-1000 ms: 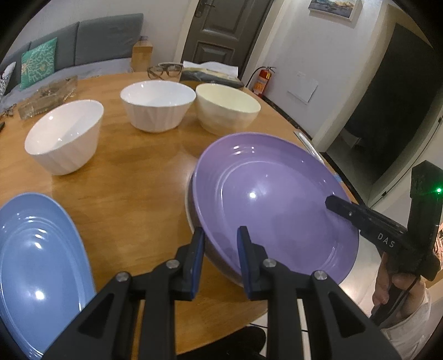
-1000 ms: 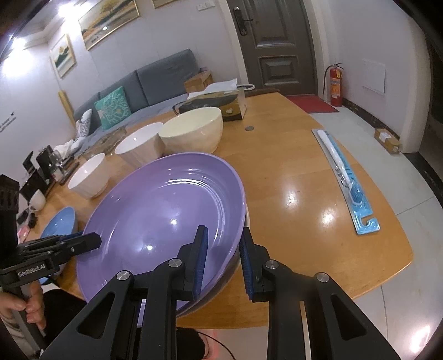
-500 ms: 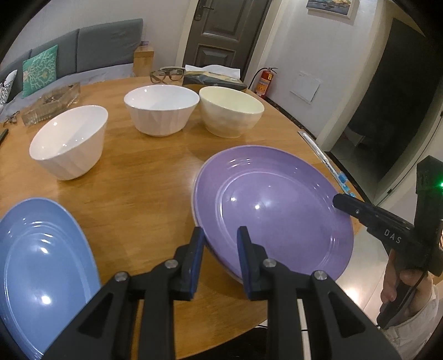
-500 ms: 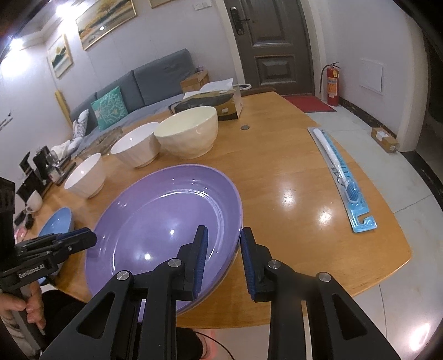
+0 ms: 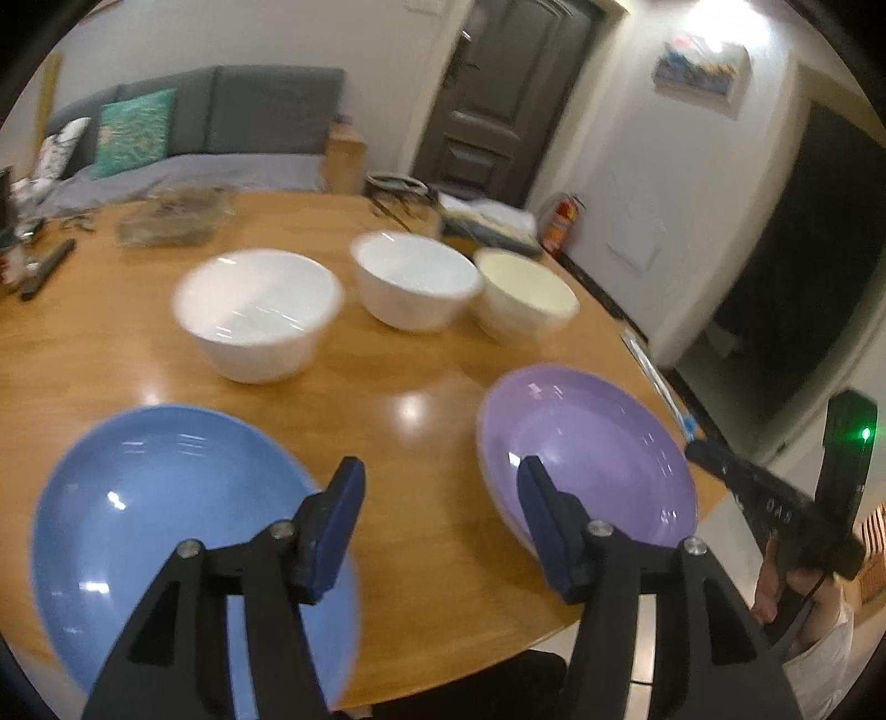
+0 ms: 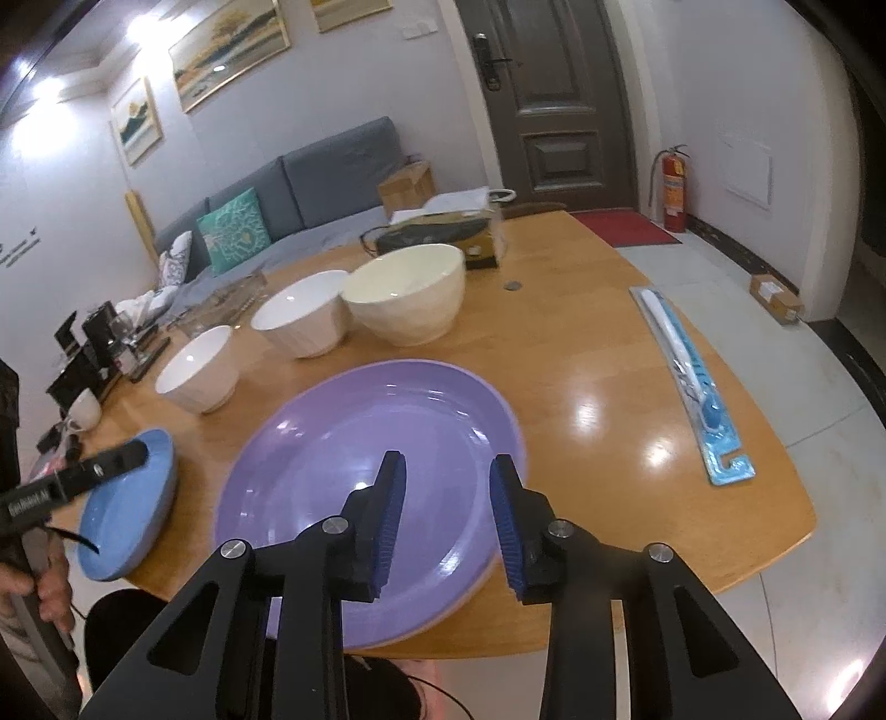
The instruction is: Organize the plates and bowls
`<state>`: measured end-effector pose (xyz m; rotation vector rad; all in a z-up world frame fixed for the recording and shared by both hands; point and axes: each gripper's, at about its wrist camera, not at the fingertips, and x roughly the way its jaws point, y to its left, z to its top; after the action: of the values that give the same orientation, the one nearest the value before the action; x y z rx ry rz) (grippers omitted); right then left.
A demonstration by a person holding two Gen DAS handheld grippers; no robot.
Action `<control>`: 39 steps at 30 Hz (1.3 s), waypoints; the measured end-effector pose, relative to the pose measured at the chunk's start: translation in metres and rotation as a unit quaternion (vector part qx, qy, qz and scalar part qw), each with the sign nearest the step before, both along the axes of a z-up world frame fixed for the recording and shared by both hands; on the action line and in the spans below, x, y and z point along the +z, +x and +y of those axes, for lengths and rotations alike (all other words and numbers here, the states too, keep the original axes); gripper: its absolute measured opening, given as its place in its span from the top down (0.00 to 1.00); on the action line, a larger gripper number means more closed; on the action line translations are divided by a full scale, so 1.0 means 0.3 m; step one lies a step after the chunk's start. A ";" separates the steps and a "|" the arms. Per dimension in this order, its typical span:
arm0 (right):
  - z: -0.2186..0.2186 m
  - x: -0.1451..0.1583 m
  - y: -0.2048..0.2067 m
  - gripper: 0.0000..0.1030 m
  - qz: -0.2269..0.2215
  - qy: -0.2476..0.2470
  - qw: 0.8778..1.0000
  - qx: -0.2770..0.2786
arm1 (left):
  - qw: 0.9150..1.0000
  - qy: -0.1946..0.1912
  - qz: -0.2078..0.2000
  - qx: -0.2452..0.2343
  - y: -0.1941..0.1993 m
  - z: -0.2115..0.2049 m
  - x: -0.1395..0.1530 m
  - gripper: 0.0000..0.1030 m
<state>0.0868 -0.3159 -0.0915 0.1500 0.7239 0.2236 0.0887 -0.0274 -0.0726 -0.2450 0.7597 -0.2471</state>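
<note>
A wooden table (image 6: 581,354) is set with plates and bowls.
The purple plate (image 6: 354,459) lies at the near edge; both the left claw (image 5: 437,487) and right claw (image 6: 446,493) are held wide apart, gripping nothing.

Grey sofa (image 6: 310,183) against the wall, framed pictures (image 6: 230,47) above it, dark door (image 6: 545,99) right of it, fire extinguisher (image 6: 673,188) beyond.

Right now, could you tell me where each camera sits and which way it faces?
Left wrist: rides the open left tool, looking across the table between the blue plate and purple plate; the right tool shows at right.
Right wrist: rides the open right tool, above the purple plate, facing the door; the left tool shows at left.
Shared: both plates, three bowls.
</note>
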 end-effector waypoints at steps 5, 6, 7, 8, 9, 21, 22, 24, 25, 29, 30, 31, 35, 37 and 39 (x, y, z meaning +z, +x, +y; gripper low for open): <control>0.131 0.031 0.000 0.73 -0.007 0.004 0.999 0.048 | 0.998 0.001 -0.019 0.054 -0.061 0.175 0.037 0.38; 0.156 0.032 0.001 0.73 -0.007 0.005 0.998 0.057 | 0.998 0.001 -0.021 0.062 -0.072 0.202 0.037 0.37; 0.197 0.034 0.003 0.73 -0.007 0.005 0.997 0.071 | 0.997 0.000 -0.022 0.073 -0.087 0.238 0.035 0.37; 0.243 0.034 0.002 0.73 -0.007 0.004 0.996 0.088 | 0.996 0.001 -0.022 0.086 -0.103 0.276 0.030 0.37; 0.290 0.033 0.002 0.73 -0.006 0.002 0.995 0.104 | 0.995 0.001 -0.021 0.096 -0.115 0.307 0.023 0.37; 0.677 -0.038 0.007 0.72 0.032 -0.027 0.974 0.223 | 0.983 -0.037 0.010 0.181 -0.254 0.599 -0.136 0.39; 0.701 -0.048 0.008 0.72 0.037 -0.031 0.973 0.227 | 0.982 -0.040 0.013 0.182 -0.259 0.608 -0.149 0.43; 0.726 -0.063 0.008 0.72 0.043 -0.039 0.971 0.231 | 0.982 -0.047 0.018 0.184 -0.265 0.624 -0.174 0.51; 0.736 -0.067 0.013 0.72 0.046 -0.041 0.971 0.232 | 0.981 -0.052 0.021 0.184 -0.272 0.635 -0.188 0.56; 0.776 -0.091 0.016 0.72 0.058 -0.054 0.968 0.236 | 0.981 -0.069 0.032 0.179 -0.269 0.650 -0.231 0.67; 0.775 -0.096 0.017 0.72 0.059 -0.055 0.968 0.237 | 0.981 -0.072 0.034 0.178 -0.268 0.652 -0.238 0.72; 0.780 -0.102 0.016 0.72 0.062 -0.056 0.967 0.240 | 0.981 -0.074 0.036 0.177 -0.268 0.652 -0.245 0.75; 0.804 -0.118 0.020 0.72 0.068 -0.063 0.965 0.247 | 0.980 -0.083 0.038 0.174 -0.271 0.657 -0.265 0.82; 0.814 -0.126 0.022 0.72 0.073 -0.067 0.963 0.249 | 0.981 -0.085 0.039 0.172 -0.271 0.657 -0.273 0.85; 0.825 -0.136 0.024 0.72 0.077 -0.070 0.963 0.250 | 0.981 -0.085 0.038 0.171 -0.270 0.653 -0.275 0.85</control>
<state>0.0939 -0.0684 -0.1323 -0.1571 0.9224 0.6469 0.0078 0.1684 -0.1551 -0.5440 0.7594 0.0233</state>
